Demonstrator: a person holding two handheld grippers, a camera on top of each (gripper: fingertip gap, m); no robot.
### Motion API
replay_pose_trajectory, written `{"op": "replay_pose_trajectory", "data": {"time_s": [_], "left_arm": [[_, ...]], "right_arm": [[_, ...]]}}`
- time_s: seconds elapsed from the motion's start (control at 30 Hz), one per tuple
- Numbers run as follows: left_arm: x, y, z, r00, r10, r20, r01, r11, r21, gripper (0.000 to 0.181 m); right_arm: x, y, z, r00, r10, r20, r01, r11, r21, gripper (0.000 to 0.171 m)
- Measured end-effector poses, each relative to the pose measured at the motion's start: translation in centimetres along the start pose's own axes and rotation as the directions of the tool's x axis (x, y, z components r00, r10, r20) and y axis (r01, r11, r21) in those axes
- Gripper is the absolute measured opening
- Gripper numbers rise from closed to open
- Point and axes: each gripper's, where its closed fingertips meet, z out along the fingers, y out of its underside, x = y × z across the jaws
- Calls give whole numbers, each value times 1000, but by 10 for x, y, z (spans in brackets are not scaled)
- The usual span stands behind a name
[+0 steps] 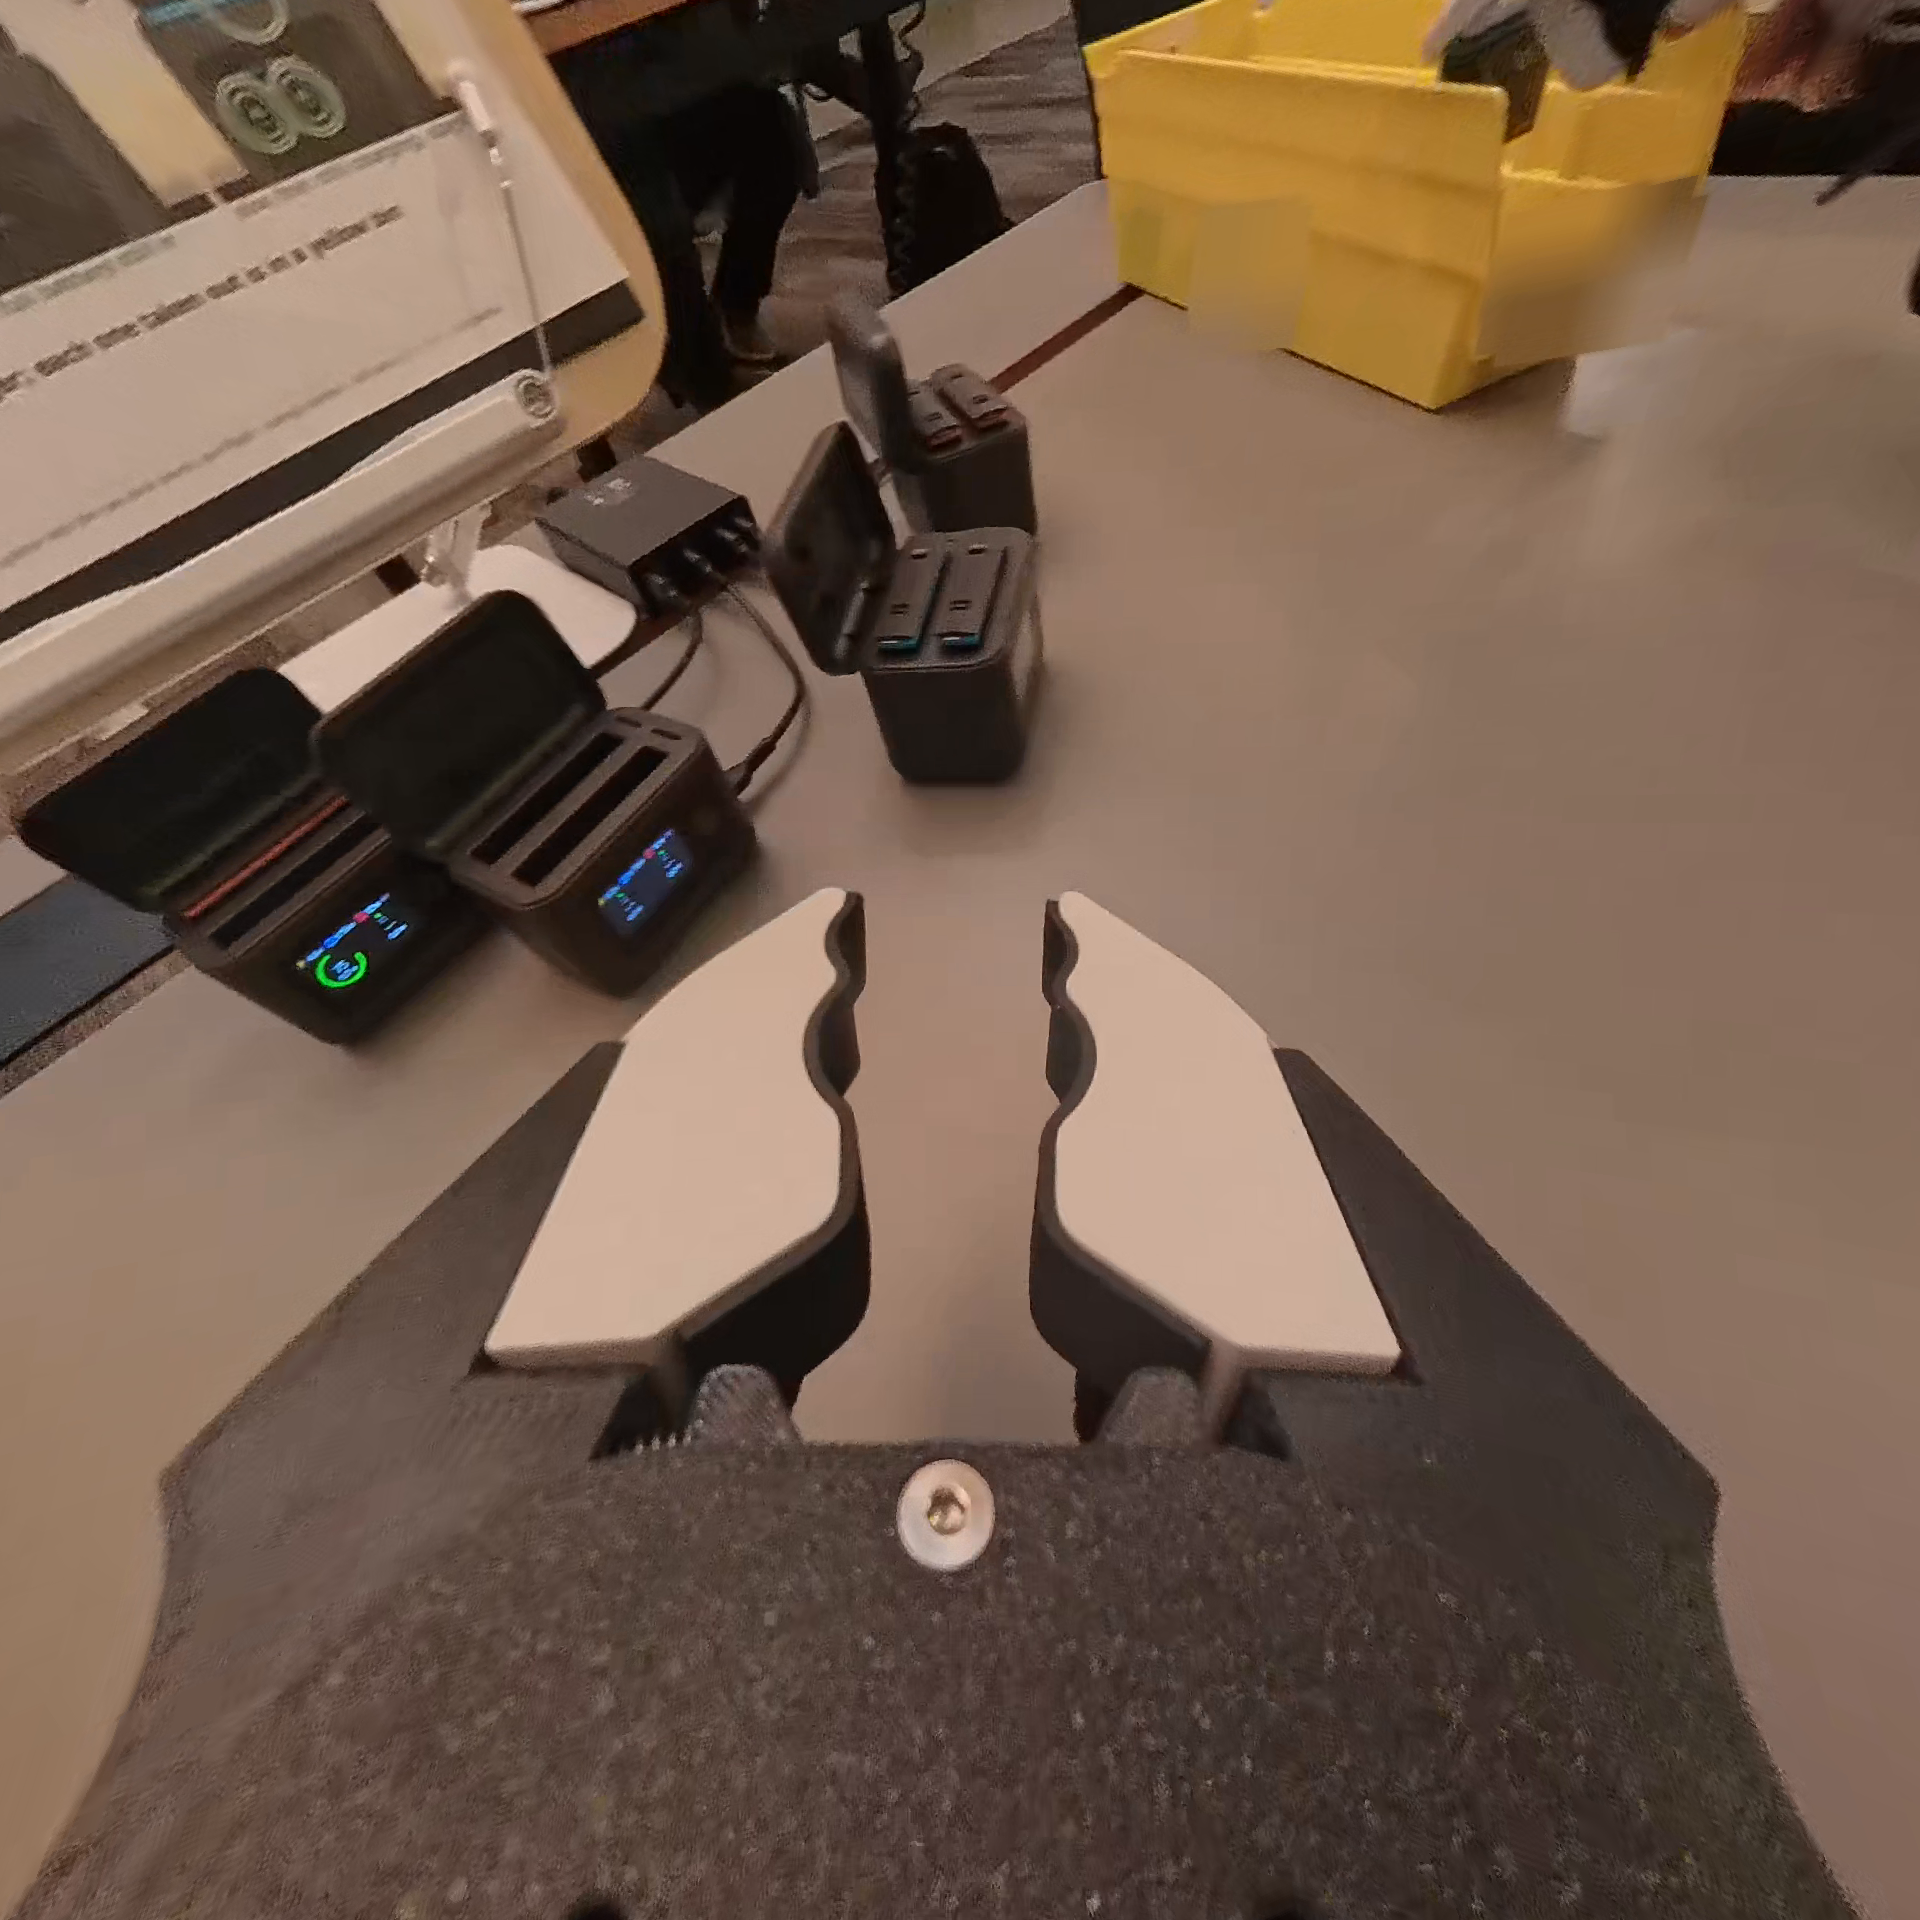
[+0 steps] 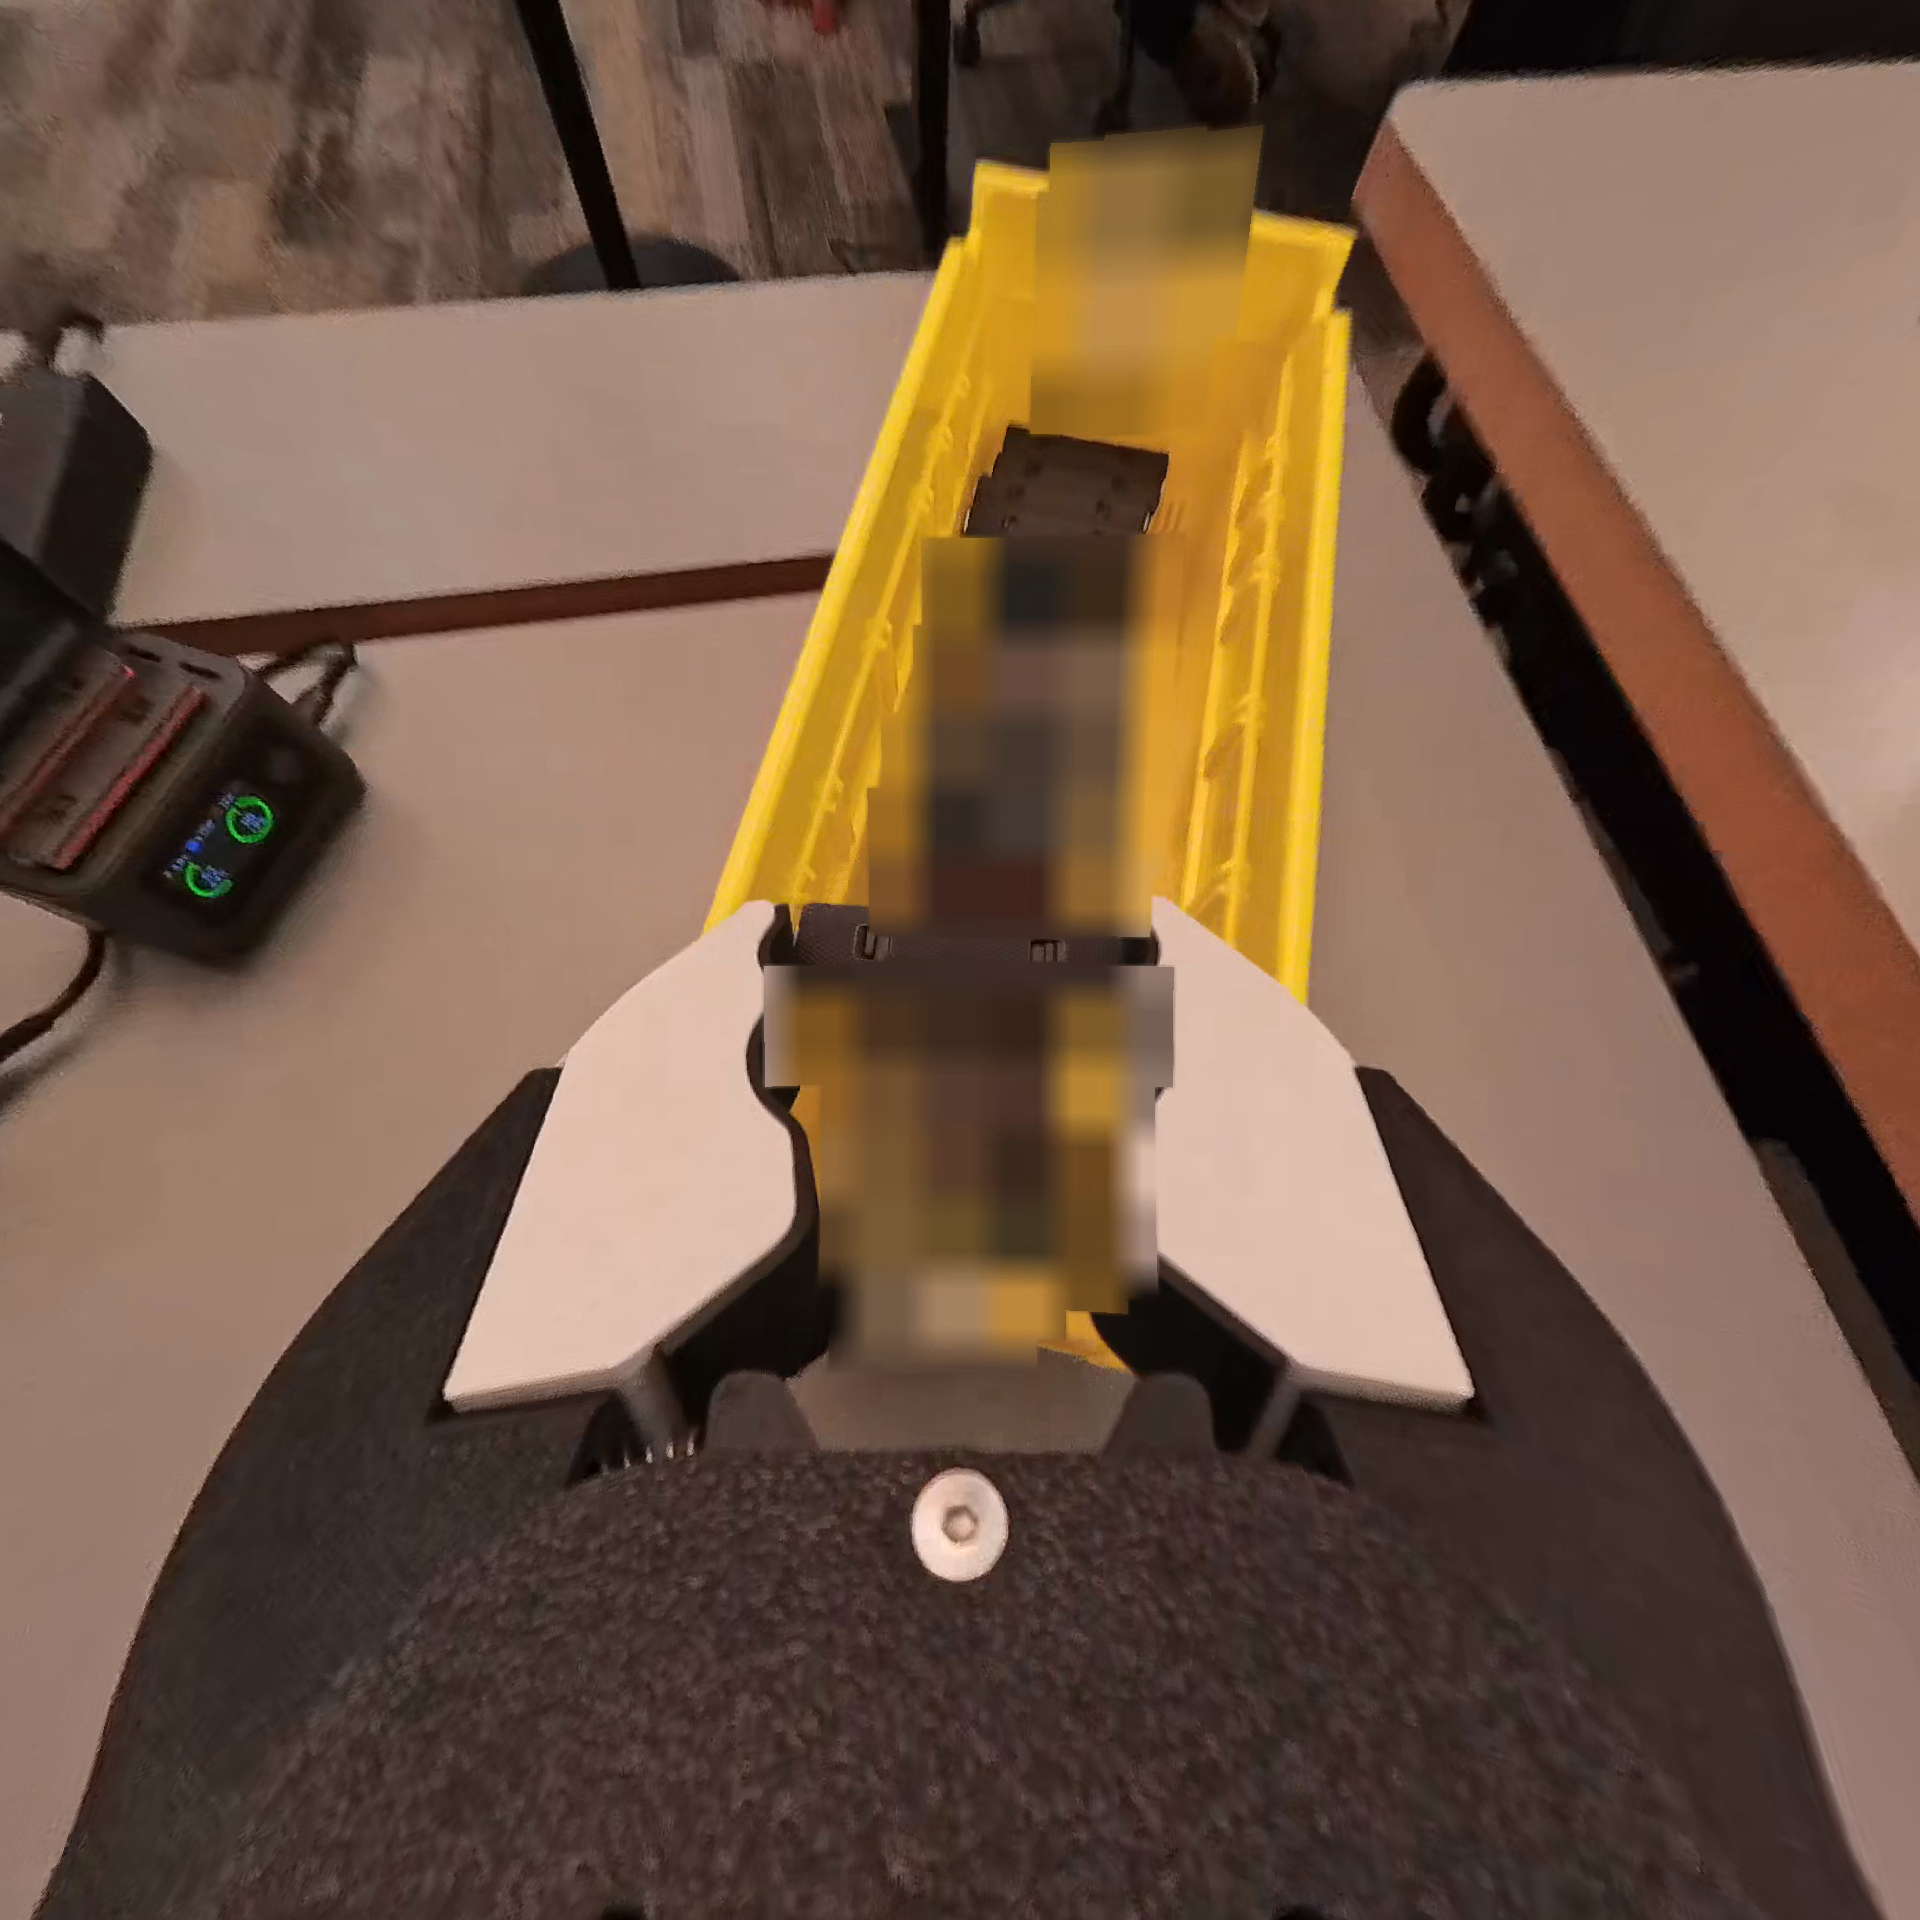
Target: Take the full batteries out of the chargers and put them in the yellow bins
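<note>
Right claw (image 2: 961, 940) grips a flat black battery (image 2: 966, 948) above the yellow bin (image 2: 831, 665); left claw (image 1: 954, 914) gapes.

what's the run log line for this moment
left gripper: open, empty, over table | right gripper: shut on battery, over yellow bin | bin: one battery inside

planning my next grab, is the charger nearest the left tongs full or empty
Empty: the charger by the left tongs has its lid up and its slots show dark and bare.
</note>
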Motion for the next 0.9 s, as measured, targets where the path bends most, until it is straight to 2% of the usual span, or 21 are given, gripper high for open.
{"op": "replay_pose_trajectory", "data": {"time_s": [0.23,0.57,0.77,0.9], "left_arm": [[3,2,-3,1000,-27,-6,27,999,43,31],[5,-2,-7,1000,-9,-14,10,997,76,30],[5,2,-5,1000,-9,-18,10,998,64,31],[5,7,-2,1000,-3,-16,4,999,50,31]], "right_arm": [[2,28,12,998,-5,-60,-8,977,-214,60],[3,42,12,993,50,-103,-74,966,-248,60],[4,29,0,995,36,-92,-52,983,-177,68],[-8,-5,-28,994,-67,-83,71,997,44,73]]}}
